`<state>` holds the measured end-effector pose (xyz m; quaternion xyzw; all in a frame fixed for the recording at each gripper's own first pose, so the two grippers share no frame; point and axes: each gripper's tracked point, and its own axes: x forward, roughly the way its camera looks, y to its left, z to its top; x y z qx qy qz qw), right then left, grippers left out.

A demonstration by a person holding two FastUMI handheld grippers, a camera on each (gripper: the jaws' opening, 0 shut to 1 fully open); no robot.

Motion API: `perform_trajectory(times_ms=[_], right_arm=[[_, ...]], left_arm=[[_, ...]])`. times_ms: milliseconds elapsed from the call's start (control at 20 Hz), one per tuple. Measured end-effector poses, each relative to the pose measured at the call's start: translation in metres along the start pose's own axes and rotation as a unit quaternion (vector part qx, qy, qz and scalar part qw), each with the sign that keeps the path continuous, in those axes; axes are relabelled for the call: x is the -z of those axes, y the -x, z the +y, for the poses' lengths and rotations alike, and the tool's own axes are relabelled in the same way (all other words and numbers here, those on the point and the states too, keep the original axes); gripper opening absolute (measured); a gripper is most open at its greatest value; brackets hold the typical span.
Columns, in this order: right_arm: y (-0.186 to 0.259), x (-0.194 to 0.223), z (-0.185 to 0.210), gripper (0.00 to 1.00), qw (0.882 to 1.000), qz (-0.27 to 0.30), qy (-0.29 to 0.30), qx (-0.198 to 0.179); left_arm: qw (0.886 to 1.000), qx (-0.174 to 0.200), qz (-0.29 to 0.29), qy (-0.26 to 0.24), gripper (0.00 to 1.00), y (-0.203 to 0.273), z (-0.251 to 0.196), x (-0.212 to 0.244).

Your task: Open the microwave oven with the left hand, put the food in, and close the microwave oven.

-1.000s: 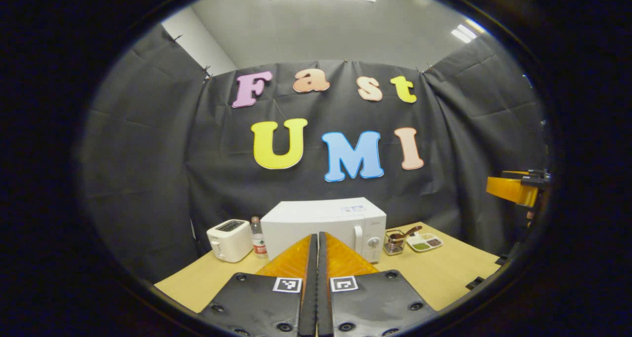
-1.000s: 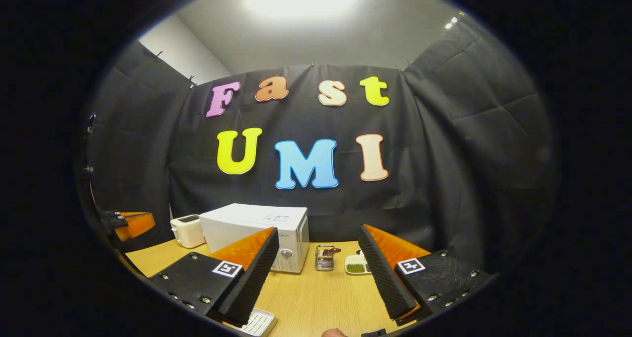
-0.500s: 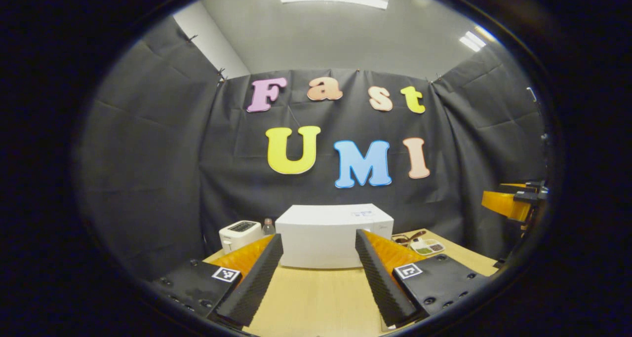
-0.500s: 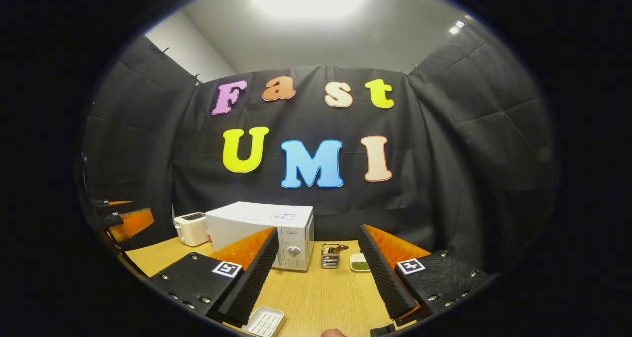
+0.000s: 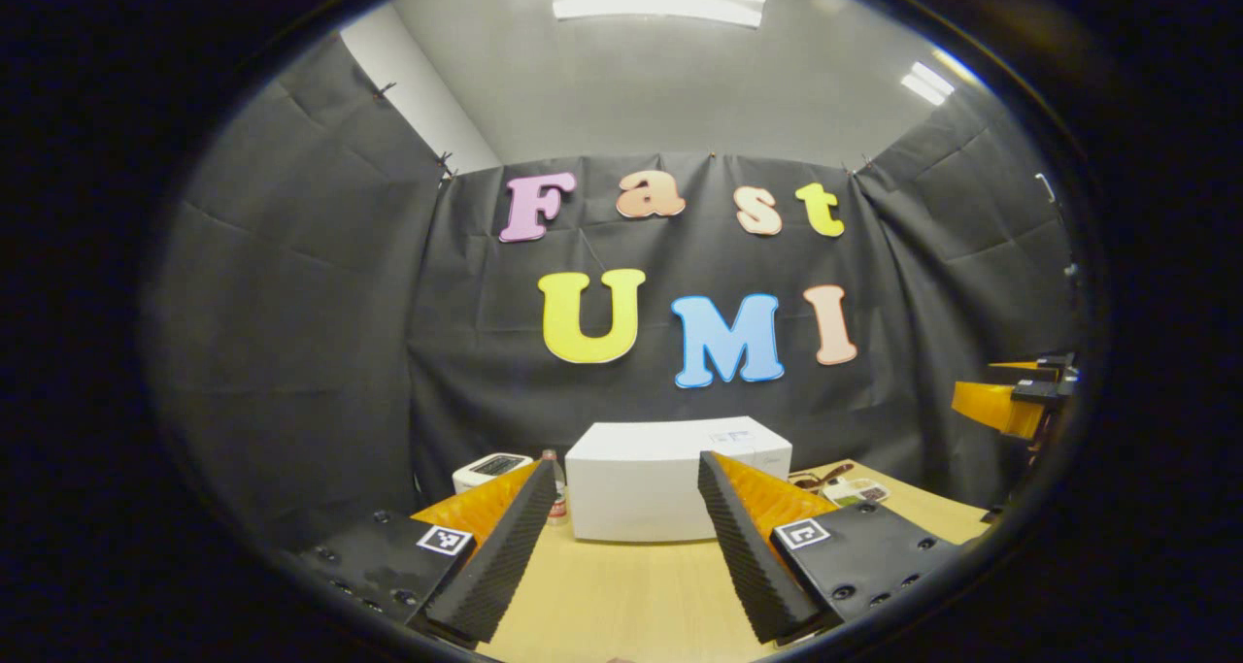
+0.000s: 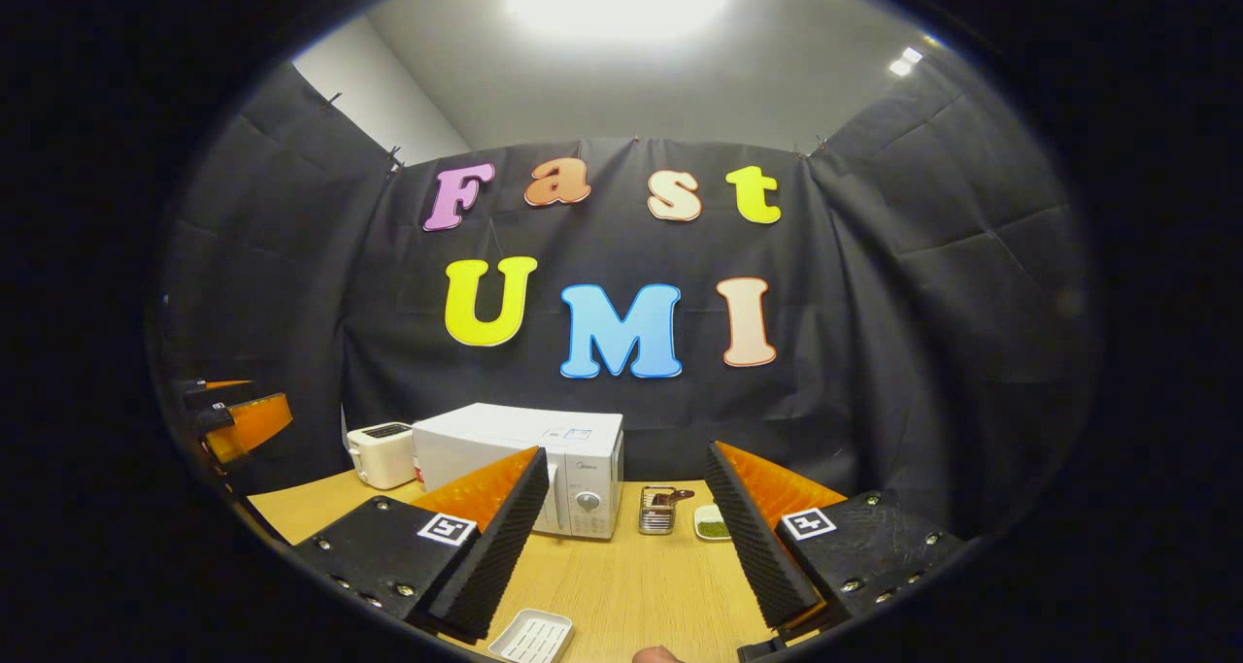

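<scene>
The left gripper (image 5: 617, 546) is held with its jaws apart and empty, and so is the right gripper (image 6: 621, 546). The microwave (image 5: 646, 483), door closed, is seen at the far side of the counter (image 6: 631, 585), with a toaster (image 6: 381, 454) beside it on the left and a white tray (image 6: 532, 636) at the near edge.

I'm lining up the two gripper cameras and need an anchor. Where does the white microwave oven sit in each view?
Left gripper view: the microwave oven stands low and centre on the table, framed between the left gripper's open fingers.
Right gripper view: the microwave oven is low, left of centre, partly behind the right gripper's near finger.
Shared landmark: the white toaster, just left of the microwave oven in both.
</scene>
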<state>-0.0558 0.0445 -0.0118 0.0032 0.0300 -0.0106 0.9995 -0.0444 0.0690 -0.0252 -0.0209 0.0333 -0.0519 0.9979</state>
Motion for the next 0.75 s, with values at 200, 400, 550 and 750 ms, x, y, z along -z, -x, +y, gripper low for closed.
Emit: perform_trajectory(times_ms=[200,400,550,750], right_arm=[[-0.001,0.000,0.007,0.98,1.000,-0.003,0.005,-0.003],[0.000,-0.001,0.012,0.98,1.000,-0.005,-0.004,0.000],[-0.001,-0.005,0.016,0.98,1.000,-0.010,-0.008,0.000],[0.000,-0.012,0.021,0.98,1.000,-0.020,-0.015,-0.001]], left_arm=[[1.000,-0.005,-0.004,-0.001,0.97,-0.001,0.006,-0.003],[1.000,-0.007,-0.007,-0.010,0.97,-0.002,0.012,-0.007],[1.000,-0.005,-0.015,-0.006,0.97,-0.003,0.012,-0.011],[1.000,-0.015,-0.003,0.000,0.96,-0.004,0.020,-0.004]])
